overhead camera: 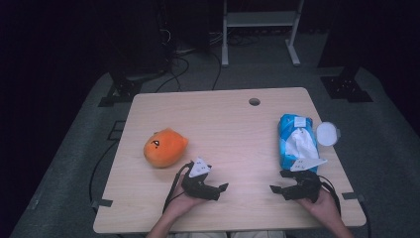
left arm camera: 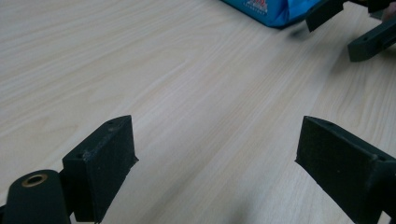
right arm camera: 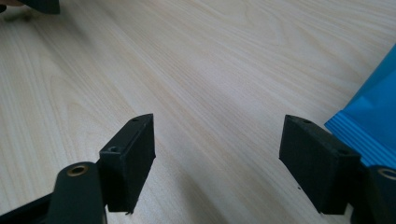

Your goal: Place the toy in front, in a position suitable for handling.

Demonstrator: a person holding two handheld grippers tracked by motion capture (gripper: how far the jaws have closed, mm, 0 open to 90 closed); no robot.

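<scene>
- The blue plastic tissue pack [overhead camera: 296,141], with white tissue spilling from its top, lies on the right part of the pale wood-grain counter [overhead camera: 237,129], just beyond the right gripper [overhead camera: 278,181], the thing nearest to it.
- The right gripper rests low over the counter's near edge with its jaws spread wide and nothing between them; the right gripper view has a corner of the blue pack [right arm camera: 373,121] just beside its right-hand jaw.
- The left gripper [overhead camera: 223,188], held in the person's left hand [overhead camera: 184,201], is likewise wide and empty, aimed across the bare wood toward the right gripper.
- The left gripper view catches the far right gripper [left arm camera: 348,30] at its top right corner, with the blue pack's edge [left arm camera: 268,10] behind it; red printing shows there, too blurred to read.
- The high view adds a round orange plush toy with a small face [overhead camera: 165,147] on the counter's left, near the left gripper, and a round white lid [overhead camera: 328,133] touching the pack's right side.
- A white label sits on the pack's far end, its writing too small to read.
</scene>
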